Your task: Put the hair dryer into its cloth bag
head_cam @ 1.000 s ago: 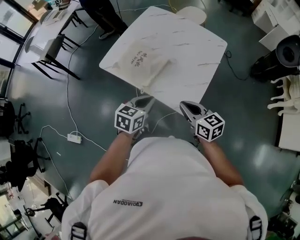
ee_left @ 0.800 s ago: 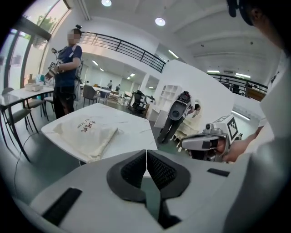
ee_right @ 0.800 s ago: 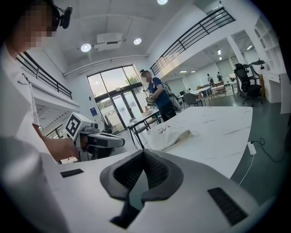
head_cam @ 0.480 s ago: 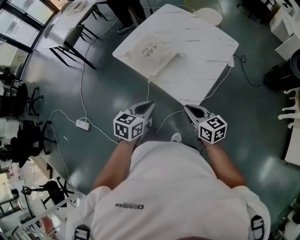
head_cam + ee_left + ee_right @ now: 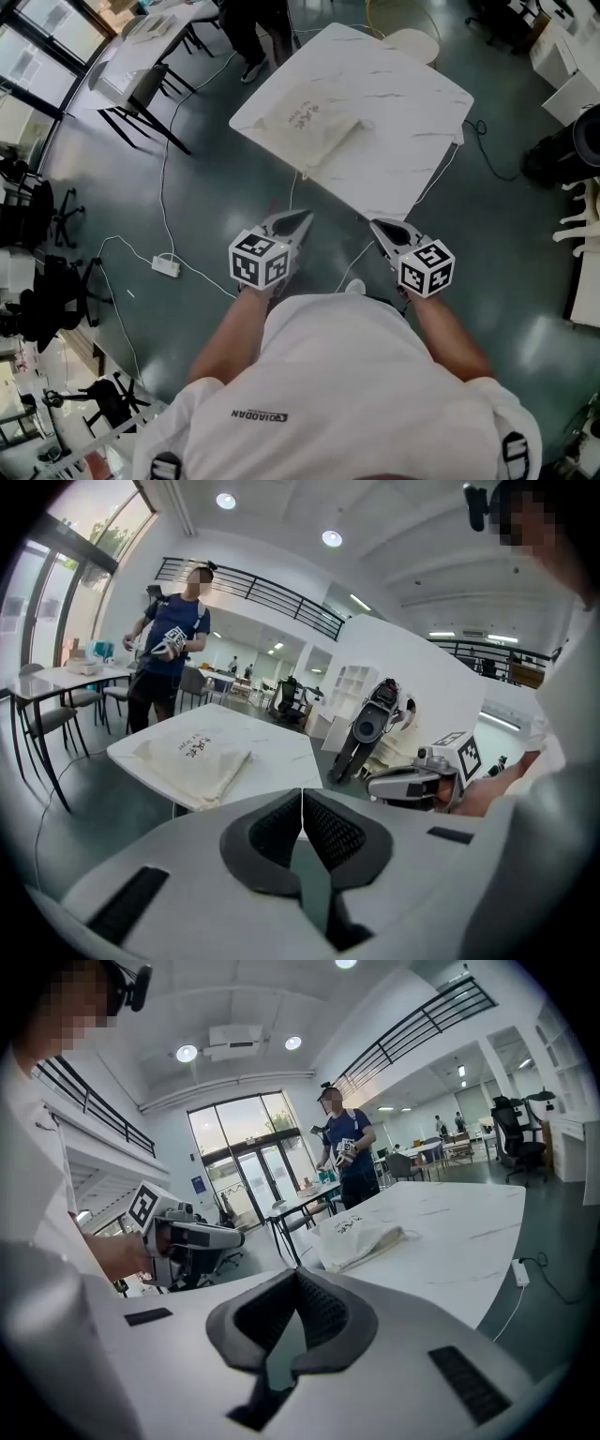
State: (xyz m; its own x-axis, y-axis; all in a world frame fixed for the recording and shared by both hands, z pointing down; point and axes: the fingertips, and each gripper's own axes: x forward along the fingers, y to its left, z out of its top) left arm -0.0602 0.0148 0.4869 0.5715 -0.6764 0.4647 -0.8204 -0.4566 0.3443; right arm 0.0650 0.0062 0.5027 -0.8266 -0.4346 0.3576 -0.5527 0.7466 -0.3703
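The cloth bag (image 5: 314,127) lies on the white marble-patterned table (image 5: 412,103), near the table's left edge, dark print facing up. It bulges; what fills it is hidden. Both grippers hang over the floor just short of the table's near corner and point toward it. The left gripper (image 5: 307,217) has its jaws pressed together with nothing between them, and so does the right gripper (image 5: 376,224). A person in a dark blue shirt (image 5: 171,649) stands beyond the table.

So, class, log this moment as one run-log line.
left gripper: shut, empty | right gripper: shut, empty | cloth bag: on table | hair dryer: not visible
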